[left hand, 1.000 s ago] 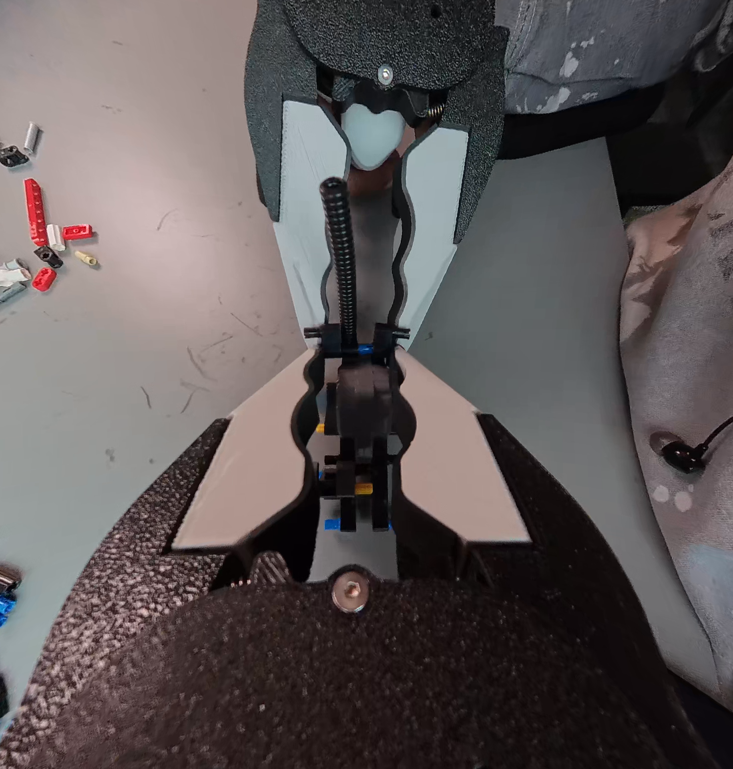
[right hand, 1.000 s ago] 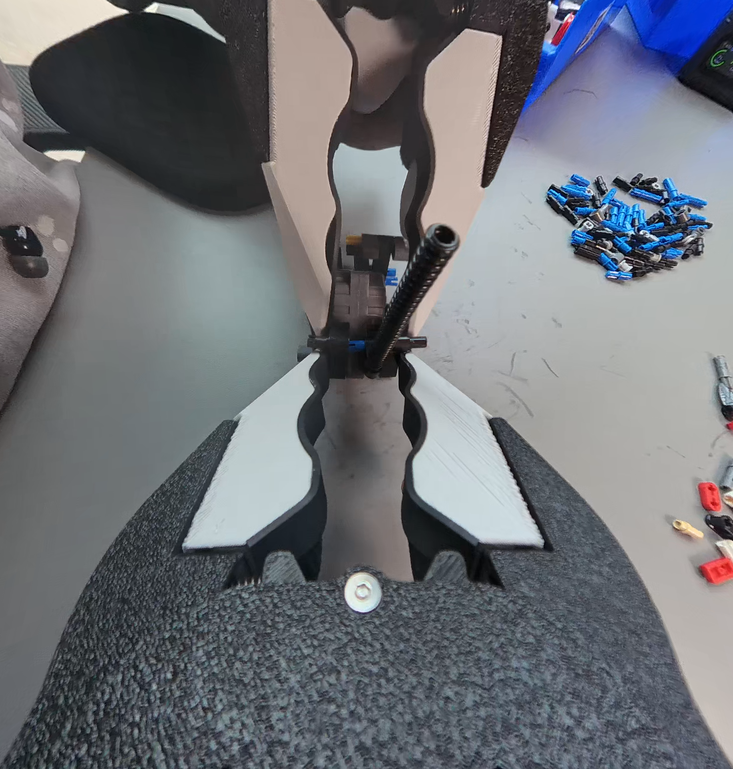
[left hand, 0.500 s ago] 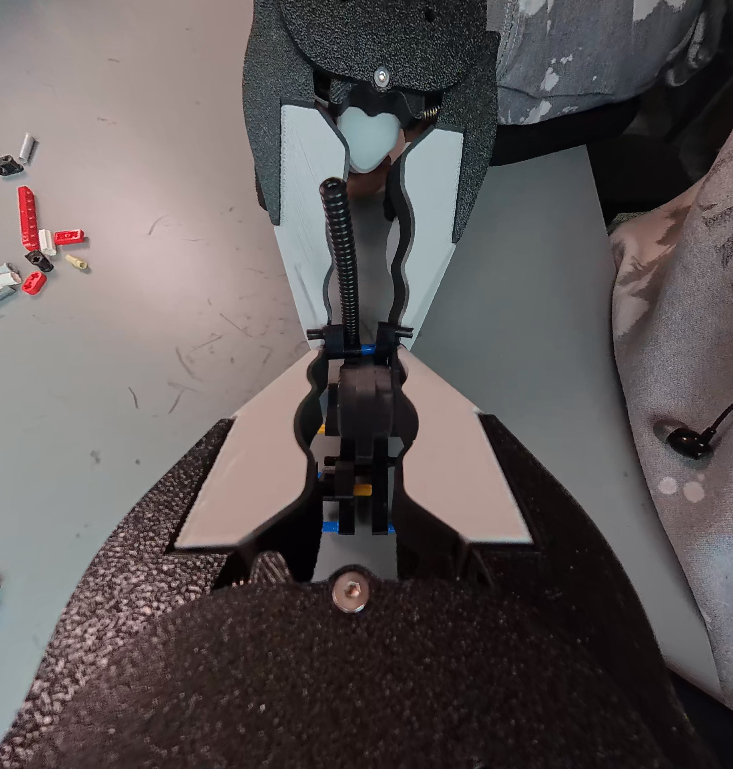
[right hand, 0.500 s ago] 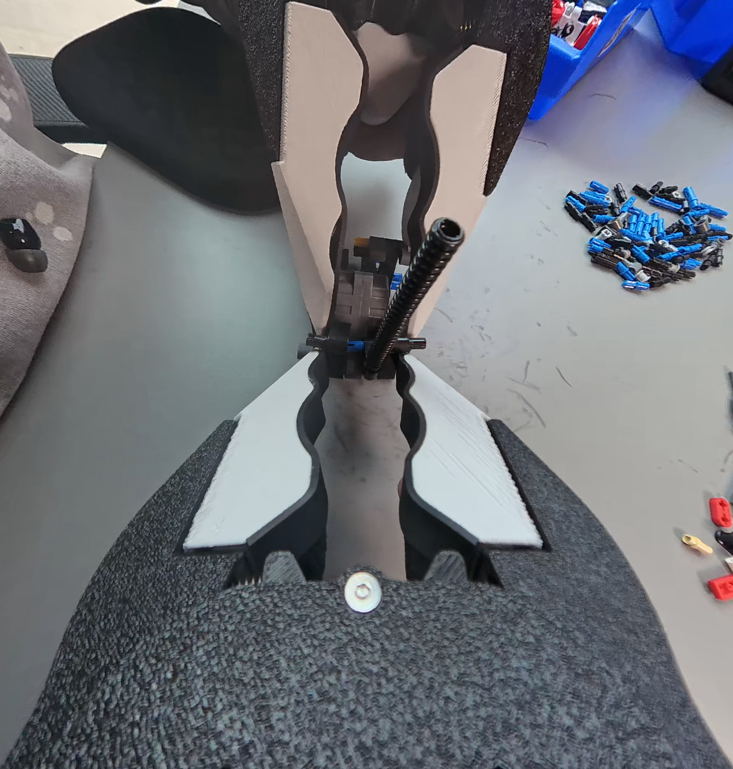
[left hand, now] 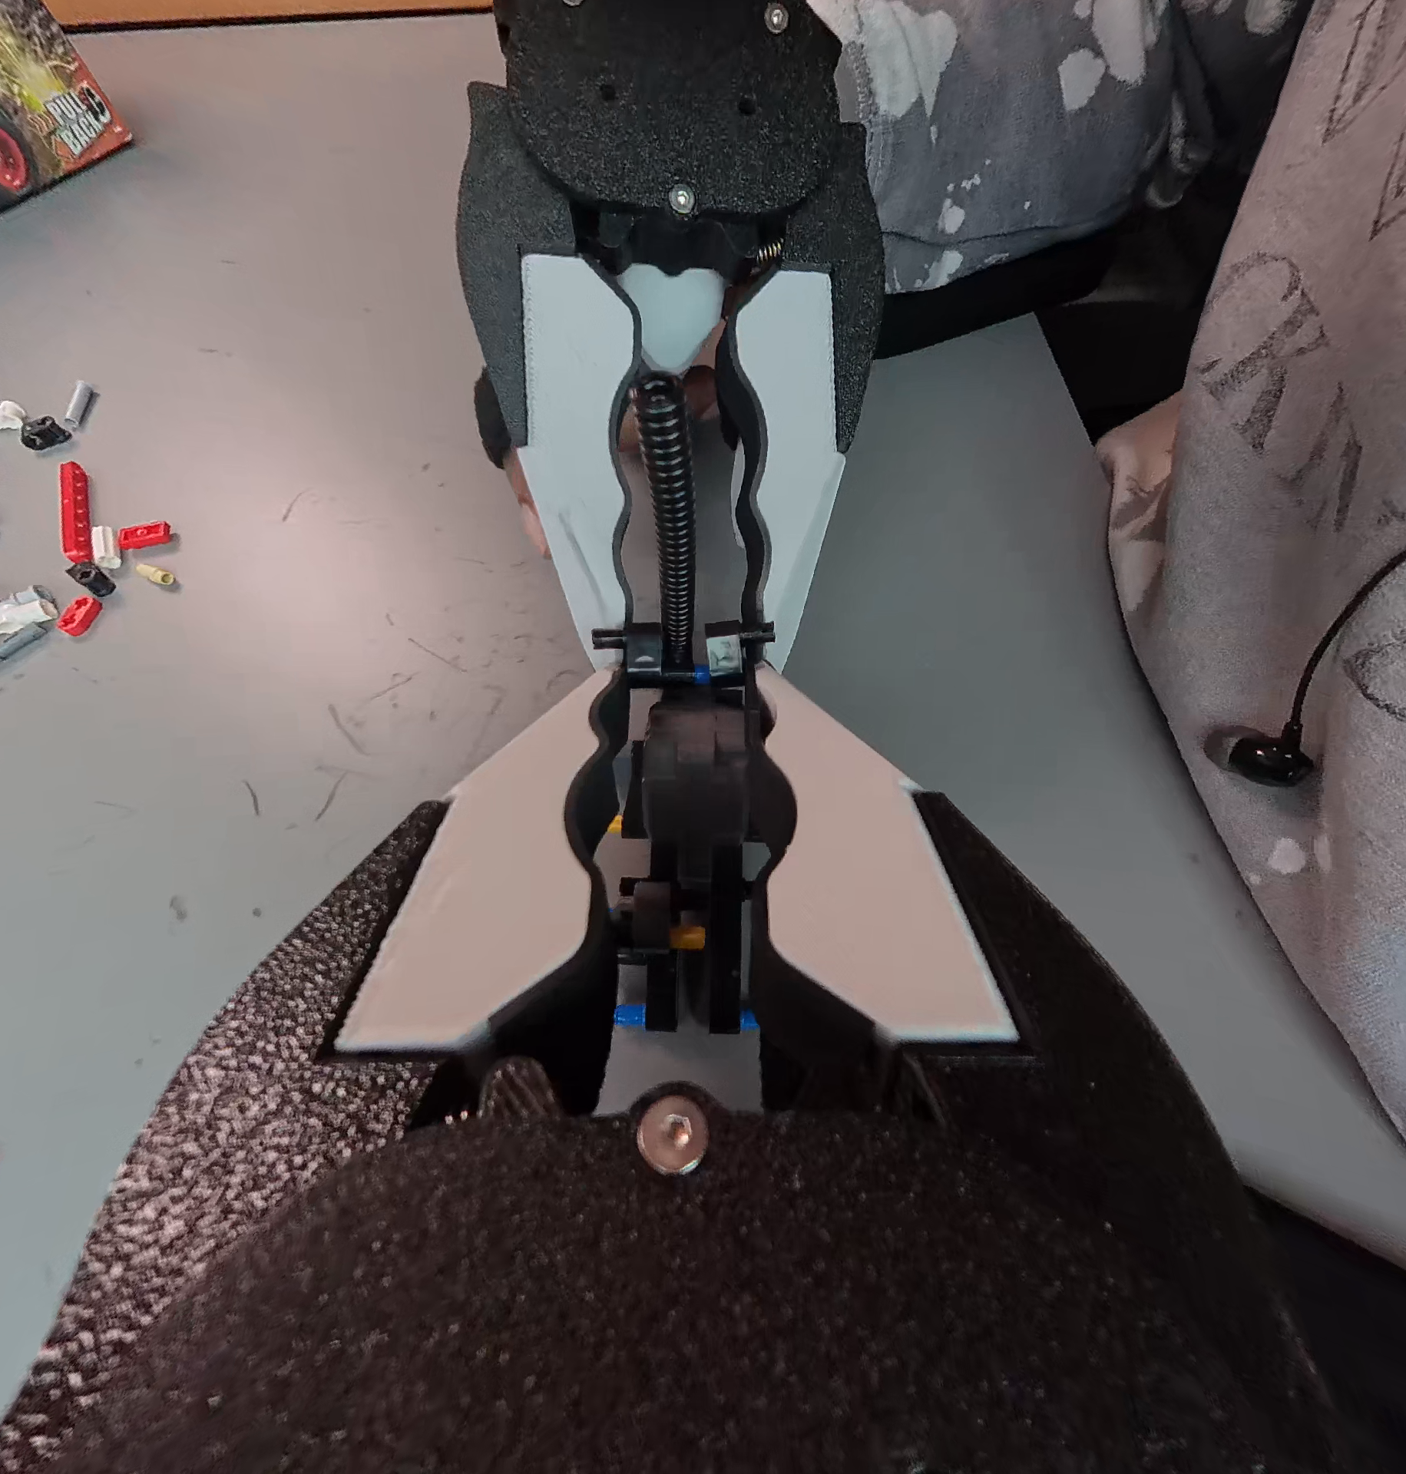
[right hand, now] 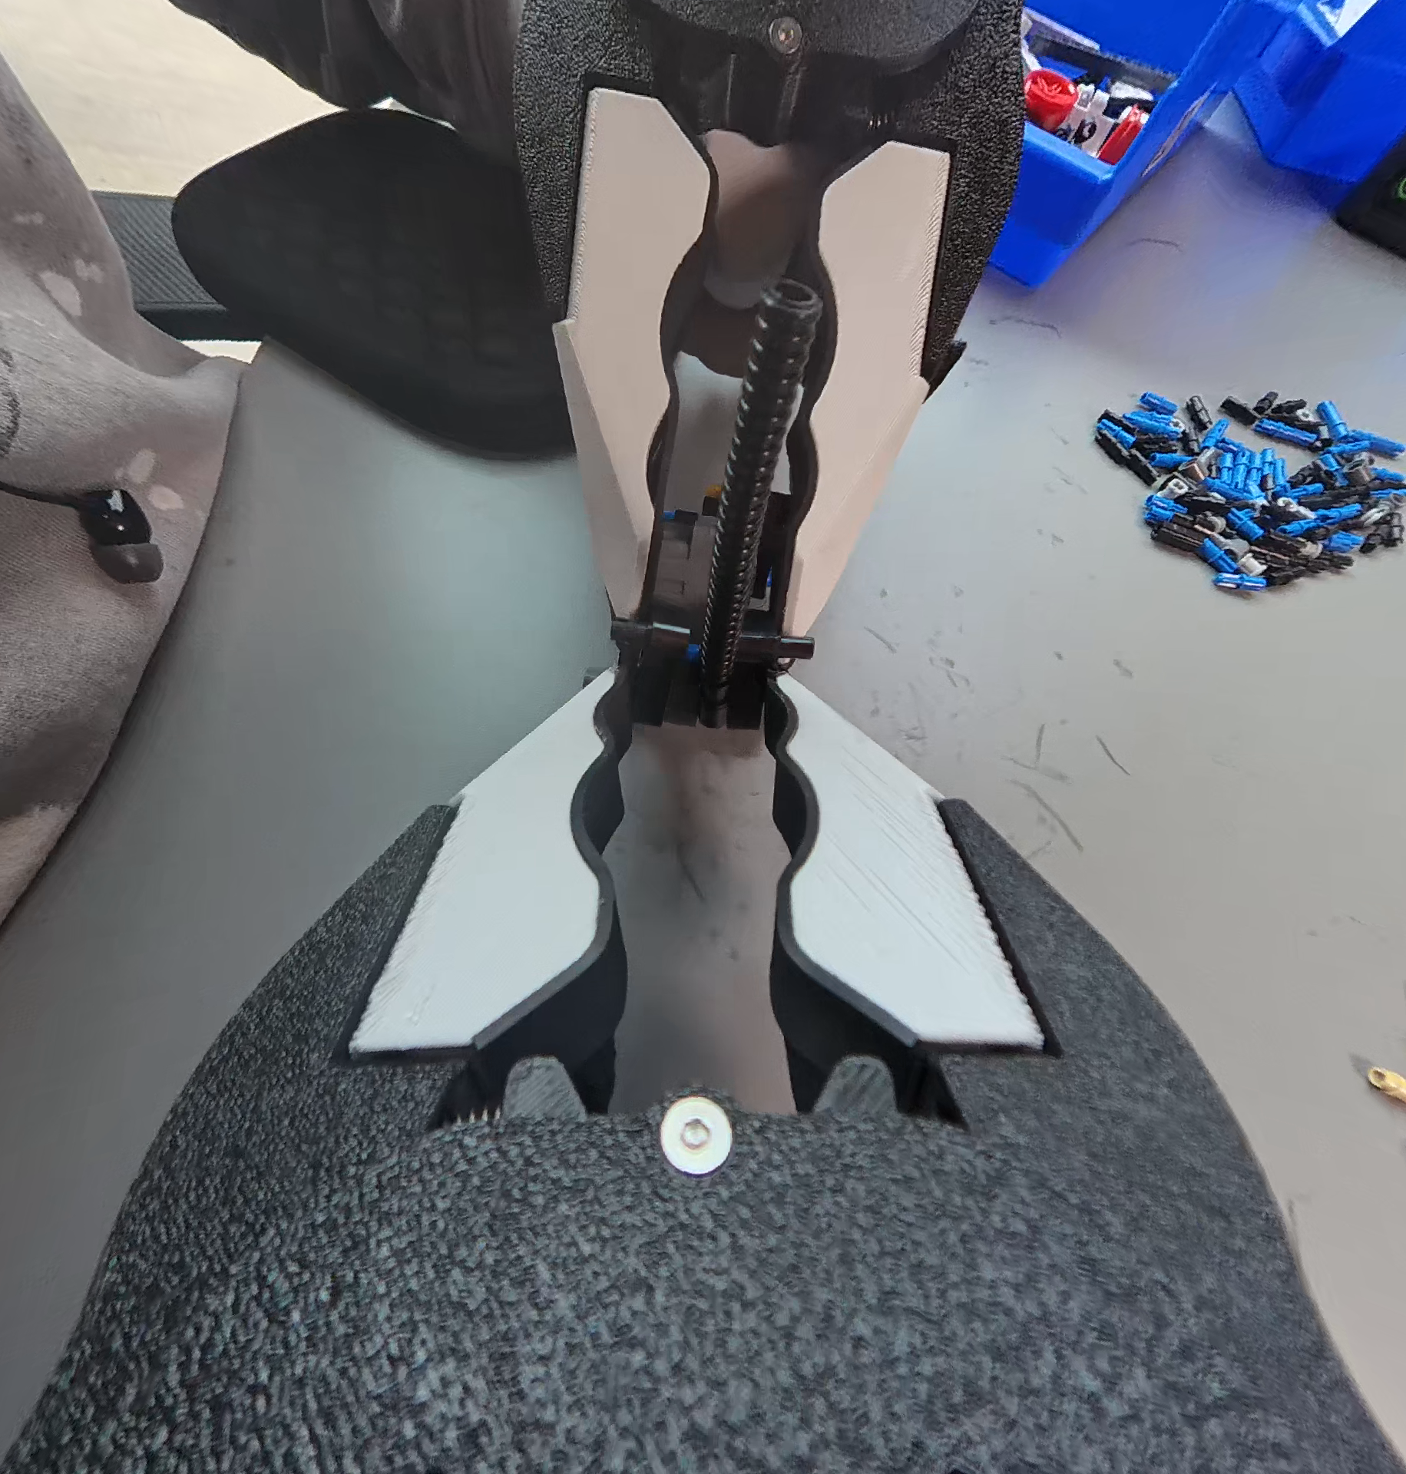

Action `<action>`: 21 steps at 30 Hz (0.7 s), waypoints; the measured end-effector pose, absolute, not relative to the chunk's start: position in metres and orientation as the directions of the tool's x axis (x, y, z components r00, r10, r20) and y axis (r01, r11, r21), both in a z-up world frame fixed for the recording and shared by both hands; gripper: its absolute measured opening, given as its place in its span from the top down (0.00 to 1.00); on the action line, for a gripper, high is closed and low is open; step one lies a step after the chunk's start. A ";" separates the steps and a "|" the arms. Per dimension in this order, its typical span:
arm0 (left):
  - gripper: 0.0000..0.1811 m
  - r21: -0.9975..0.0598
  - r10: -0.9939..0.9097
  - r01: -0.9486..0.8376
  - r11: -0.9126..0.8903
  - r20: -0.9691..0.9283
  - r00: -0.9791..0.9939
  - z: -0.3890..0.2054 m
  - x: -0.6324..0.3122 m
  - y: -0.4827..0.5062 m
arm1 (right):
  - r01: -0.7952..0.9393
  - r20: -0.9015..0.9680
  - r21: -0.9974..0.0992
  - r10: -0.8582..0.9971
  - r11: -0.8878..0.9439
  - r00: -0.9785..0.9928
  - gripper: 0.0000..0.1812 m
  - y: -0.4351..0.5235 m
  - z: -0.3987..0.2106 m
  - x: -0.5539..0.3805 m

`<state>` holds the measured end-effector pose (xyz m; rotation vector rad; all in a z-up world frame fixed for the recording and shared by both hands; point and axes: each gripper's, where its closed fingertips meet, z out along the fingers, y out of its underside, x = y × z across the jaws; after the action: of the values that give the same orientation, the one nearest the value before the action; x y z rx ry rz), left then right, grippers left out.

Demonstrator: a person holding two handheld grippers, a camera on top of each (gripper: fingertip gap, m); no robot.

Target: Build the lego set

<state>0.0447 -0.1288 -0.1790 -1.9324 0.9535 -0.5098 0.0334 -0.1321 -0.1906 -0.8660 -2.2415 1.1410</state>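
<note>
Held above the worktop's (left hand: 284, 798) near edge, the black lego assembly (left hand: 687, 805) is clamped in the left gripper's (left hand: 687, 686) jaws while the right gripper's (right hand: 695, 702) jaws pinch its ribbed-hose (right hand: 751, 494) end, apparently seating it; next, press steadily inward.

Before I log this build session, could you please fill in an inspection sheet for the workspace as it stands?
Surface: grey table, scuffed and scratched.
Job's things: black lego assembly held off the table between both tongs; its ribbed hose sticks up from it.
Clutter: red, white and black parts loose on one side; a pile of blue and black pins on the other; a blue bin with more parts; the set's box at a corner.
Grippers: left tongs shut on the assembly; right tongs shut on its other end.
Cables: a thin black cord lying on grey cloth.
Surroundings: black chair seat past the table edge.
</note>
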 end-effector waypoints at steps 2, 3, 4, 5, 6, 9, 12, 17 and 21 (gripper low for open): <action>0.84 -0.882 -0.786 -0.384 -0.275 -0.023 0.617 -0.175 0.043 -0.131 | 0.301 0.150 -0.832 0.710 0.467 -0.688 0.80 -0.131 -0.191 0.034; 0.84 -0.894 -0.785 -0.362 -0.263 -0.020 0.619 -0.173 0.042 -0.132 | 0.300 0.157 -0.830 0.712 0.471 -0.684 0.80 -0.130 -0.191 0.033; 0.84 -0.903 -0.783 -0.347 -0.253 -0.021 0.622 -0.171 0.041 -0.133 | 0.294 0.160 -0.834 0.714 0.467 -0.681 0.80 -0.130 -0.190 0.033; 0.84 -0.907 -0.780 -0.343 -0.243 -0.028 0.625 -0.170 0.040 -0.133 | 0.283 0.167 -0.839 0.715 0.465 -0.678 0.80 -0.130 -0.189 0.032; 0.84 -0.909 -0.777 -0.347 -0.233 -0.040 0.628 -0.170 0.039 -0.134 | 0.276 0.177 -0.839 0.716 0.469 -0.676 0.80 -0.130 -0.188 0.031; 0.84 -0.910 -0.777 -0.356 -0.211 -0.065 0.626 -0.170 0.039 -0.135 | 0.253 0.186 -0.848 0.708 0.466 -0.681 0.81 -0.133 -0.185 0.033; 0.84 -0.909 -0.770 -0.372 -0.187 -0.099 0.630 -0.170 0.040 -0.135 | 0.261 0.133 -0.873 0.717 0.411 -0.684 0.81 -0.133 -0.179 0.034; 0.84 -0.913 -0.762 -0.372 -0.166 -0.121 0.636 -0.167 0.039 -0.136 | 0.263 0.145 -0.867 0.721 0.422 -0.678 0.82 -0.135 -0.180 0.032; 0.83 -0.905 -0.761 -0.382 -0.188 -0.112 0.639 -0.171 0.038 -0.136 | 0.268 0.174 -0.850 0.723 0.452 -0.668 0.84 -0.133 -0.182 0.030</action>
<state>0.0378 -0.1358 -0.1706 -1.8012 0.9200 -0.4465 0.0301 -0.1331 -0.1819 -0.8269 -2.1816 1.1436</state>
